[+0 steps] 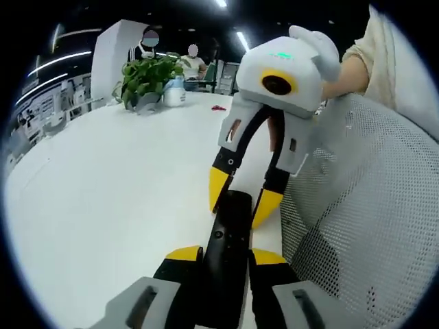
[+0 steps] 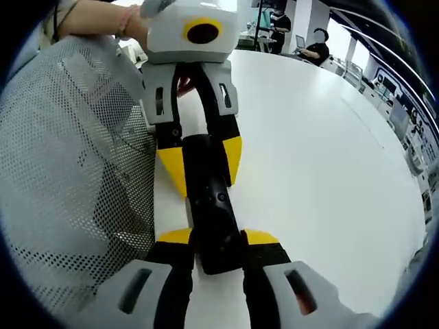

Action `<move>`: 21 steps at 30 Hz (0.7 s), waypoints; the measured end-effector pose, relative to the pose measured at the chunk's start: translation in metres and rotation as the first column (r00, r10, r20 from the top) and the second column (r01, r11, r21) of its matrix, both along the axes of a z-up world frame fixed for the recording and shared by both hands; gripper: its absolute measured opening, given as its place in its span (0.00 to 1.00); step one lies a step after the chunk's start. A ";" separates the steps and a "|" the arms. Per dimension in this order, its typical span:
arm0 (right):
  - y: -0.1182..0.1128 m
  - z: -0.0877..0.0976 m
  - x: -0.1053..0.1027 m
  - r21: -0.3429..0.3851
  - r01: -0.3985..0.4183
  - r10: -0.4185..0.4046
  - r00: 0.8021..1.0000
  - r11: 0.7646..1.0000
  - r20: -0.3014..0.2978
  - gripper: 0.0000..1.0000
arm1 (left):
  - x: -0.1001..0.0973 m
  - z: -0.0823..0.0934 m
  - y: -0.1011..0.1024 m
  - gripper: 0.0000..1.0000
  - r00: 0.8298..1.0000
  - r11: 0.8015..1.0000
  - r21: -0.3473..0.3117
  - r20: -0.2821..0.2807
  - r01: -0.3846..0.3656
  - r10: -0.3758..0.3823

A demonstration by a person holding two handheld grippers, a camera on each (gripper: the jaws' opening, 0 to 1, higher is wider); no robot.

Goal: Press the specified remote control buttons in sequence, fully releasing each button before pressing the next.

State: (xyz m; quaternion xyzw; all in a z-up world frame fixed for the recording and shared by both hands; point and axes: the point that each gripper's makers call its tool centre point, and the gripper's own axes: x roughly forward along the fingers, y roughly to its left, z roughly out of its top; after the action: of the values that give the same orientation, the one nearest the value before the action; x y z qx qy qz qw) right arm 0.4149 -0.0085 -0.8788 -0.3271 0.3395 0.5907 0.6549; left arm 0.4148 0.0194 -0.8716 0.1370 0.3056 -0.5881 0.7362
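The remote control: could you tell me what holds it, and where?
The remote control is held at both ends: right gripper jaws on one end, left gripper on the other.

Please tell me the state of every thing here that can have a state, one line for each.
Remote: held in the air between both grippers, above the table.
Left gripper: shut on one end of the remote.
Right gripper: shut on the other end.
Mesh chair back: beside the table edge, nobody sitting.
Plant: upright on the table.

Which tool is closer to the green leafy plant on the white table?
Right. The right tool grips the slim black remote control's end toward the green leafy plant; the left tool holds the opposite end, farther away.
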 end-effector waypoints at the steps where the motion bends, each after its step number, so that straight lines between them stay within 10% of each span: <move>1: 0.000 0.000 0.000 0.001 -0.003 0.003 1.000 1.000 0.000 0.25 | 0.001 0.000 -0.001 0.29 1.000 1.000 -0.001 0.002 -0.002 0.002; 21: -0.002 0.000 0.002 -0.011 -0.014 0.014 1.000 1.000 0.000 0.24 | 0.020 0.016 0.000 0.70 0.984 0.984 -0.042 -0.057 -0.171 0.169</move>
State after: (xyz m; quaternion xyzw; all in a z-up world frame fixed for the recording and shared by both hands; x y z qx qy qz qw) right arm 0.4170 -0.0101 -0.8793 -0.3330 0.3405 0.5934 0.6489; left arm 0.4343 0.0197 -0.8560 0.0776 0.3219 -0.5335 0.7783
